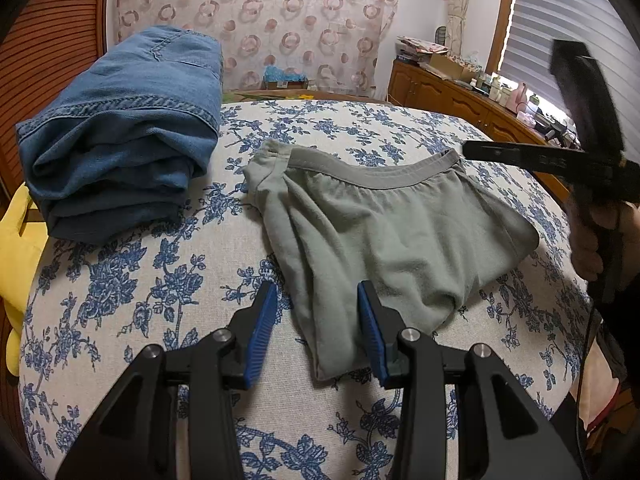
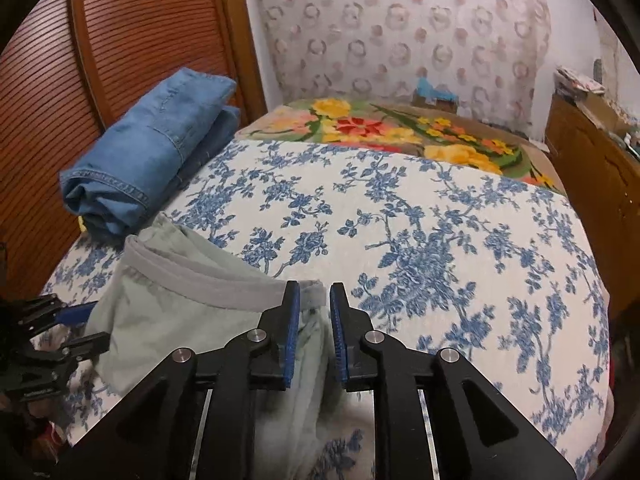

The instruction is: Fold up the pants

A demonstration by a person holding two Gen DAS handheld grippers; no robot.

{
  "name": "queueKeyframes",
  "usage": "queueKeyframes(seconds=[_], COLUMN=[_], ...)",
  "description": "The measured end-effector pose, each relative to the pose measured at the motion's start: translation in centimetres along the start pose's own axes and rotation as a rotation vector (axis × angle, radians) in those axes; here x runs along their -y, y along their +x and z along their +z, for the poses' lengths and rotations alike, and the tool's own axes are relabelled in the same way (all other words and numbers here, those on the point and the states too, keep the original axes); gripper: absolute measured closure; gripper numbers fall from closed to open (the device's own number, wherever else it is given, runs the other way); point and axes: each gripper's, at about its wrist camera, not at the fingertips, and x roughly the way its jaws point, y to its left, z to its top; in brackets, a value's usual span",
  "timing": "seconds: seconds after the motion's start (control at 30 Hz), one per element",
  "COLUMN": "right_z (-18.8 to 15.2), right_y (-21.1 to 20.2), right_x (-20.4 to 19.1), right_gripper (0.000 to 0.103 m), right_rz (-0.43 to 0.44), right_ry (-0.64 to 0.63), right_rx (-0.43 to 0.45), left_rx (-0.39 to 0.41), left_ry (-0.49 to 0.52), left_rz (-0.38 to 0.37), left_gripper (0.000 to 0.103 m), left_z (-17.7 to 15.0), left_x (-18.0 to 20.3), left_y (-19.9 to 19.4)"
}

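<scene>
A: Left wrist view first. What's there?

B: Grey-green pants [image 1: 384, 232] lie on the bed [image 1: 160, 280], on its blue-flower cover. Waistband [image 1: 372, 168] at the far side, curving across; cloth bunched w/ folds on the left part. Left hand-held gripper [image 1: 318, 334] sits low at the near end of the pants, blue pads [image 1: 262, 332] apart. The near flap of cloth lies in the gap btw them, but pads don't press it: nothing clamped.

A: Other stuff?

B: Folded jeans [image 1: 120, 132] far left on the bed, well apart from the pants. Yellow thing [image 1: 16, 248] at the left edge, can't tell what. Right hand-held gripper [image 1: 470, 148] comes in from the right, a person's hand [image 1: 592, 240] on its grip, tip at the right end of the waistband. Wooden cabinet [image 1: 440, 92] w/ clutter in the back.

A: Right wrist view?

B: Right hand-held gripper [image 2: 314, 332] has pads narrowly apart, w/ the waistband end [image 2: 314, 294] and pants cloth [image 2: 180, 312] running btw them. Gap shows beside the right pad; can't tell if the pads actually pinch the cloth. Left hand-held gripper [image 2: 86, 326] shows at the left edge, by the pants' other side. Jeans [image 2: 152, 152] further back-left by the slatted wood panel [image 2: 120, 48]. Floral blanket [image 2: 400, 132] beyond the blue cover.
</scene>
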Motion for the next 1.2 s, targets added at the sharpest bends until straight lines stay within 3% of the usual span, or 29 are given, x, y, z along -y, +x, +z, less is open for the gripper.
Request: queueKeyframes(seconds=[0.3,0.57,0.83,1.0,1.2], right_z=[-3.7,-6.6,-8.1,-8.7,-8.7], right_y=[-3.6,-5.2,-4.7,-4.6,-4.3], right_x=[-1.6,-2.1,-1.7,-1.3,-1.3], right_gripper=[0.074,0.074,0.074,0.074,0.074], right_rz=[0.001,0.046,0.030,0.034,0.056], right_ry=[-0.025,0.008,0.027,0.051,0.069], right_rx=[-0.002,-0.004,-0.027,-0.032,-0.038], left_rx=[0.001,0.002,0.048,0.024,-0.009], left_ry=[0.001,-0.001,-0.007,0.019,0.029], left_rz=[0.003,0.002,-0.003,-0.052,-0.024], left_gripper=[0.063,0.063,0.063,0.063,0.069], left_z=[-0.1,-0.1,-1.2,-1.9,-2.1], left_x=[-0.1,-0.1,0.0,1.0,1.6], left_y=[0.0,-0.1,-2.5,-3.1,-1.8])
